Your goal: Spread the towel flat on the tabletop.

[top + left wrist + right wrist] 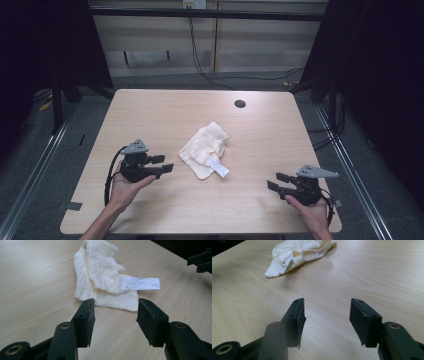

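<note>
Both my grippers are off the cloth [205,149] and holding nothing. My left gripper [162,164] sits toward the table's [150,110] left edge, jaws spread, pointing across at the cloth; in the left gripper view the gap between the pads frames the cloth's near hem [117,302], close ahead but no contact. My right gripper [276,181] is near the front right corner, jaws likewise wide apart, bare wood between them in the right gripper view, and the cloth [299,252] lies well ahead of it. The cloth itself is a cream, ribbed piece, crumpled and folded over on itself, lying flat roughly mid-table, a bit nearer the front edge than the back. A white label [219,167] sticks out from its front right end, flat on the wood (it reads as a plain strip [140,283] in the left gripper view; any print is too small to tell). A round cable hole [240,104] sits near the back edge, well apart from the cloth. Each of my hands rests low over the tabletop, left hand [125,187] and right hand [312,212] both near the front edge.
</note>
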Demonstrator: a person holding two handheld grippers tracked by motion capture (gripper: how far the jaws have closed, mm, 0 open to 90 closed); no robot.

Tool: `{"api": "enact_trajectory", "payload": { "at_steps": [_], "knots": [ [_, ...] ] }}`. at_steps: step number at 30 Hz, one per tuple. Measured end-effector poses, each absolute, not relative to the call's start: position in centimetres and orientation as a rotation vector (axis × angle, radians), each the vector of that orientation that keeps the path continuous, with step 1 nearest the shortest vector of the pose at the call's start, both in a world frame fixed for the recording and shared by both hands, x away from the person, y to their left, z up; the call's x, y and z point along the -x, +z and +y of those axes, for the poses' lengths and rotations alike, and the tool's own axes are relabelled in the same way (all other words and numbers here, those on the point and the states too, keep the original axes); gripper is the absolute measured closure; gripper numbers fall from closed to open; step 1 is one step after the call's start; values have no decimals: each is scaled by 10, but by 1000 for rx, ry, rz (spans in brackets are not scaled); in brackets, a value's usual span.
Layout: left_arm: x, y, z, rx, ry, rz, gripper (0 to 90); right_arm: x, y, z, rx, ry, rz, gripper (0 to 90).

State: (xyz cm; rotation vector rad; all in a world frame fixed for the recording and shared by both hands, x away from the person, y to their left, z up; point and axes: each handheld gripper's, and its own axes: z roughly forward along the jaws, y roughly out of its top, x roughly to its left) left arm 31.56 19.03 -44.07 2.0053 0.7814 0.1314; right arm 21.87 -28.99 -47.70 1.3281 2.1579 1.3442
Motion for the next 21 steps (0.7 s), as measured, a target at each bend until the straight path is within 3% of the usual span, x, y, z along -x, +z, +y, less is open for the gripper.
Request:
{"api": "enact_trajectory", "payload": {
  "at_steps": [21],
  "knots": [
    [-365, -441, 145, -2049, 97, 699, 580, -222, -481, -291, -1341, 1328, 2193, 464]
  ]
}}
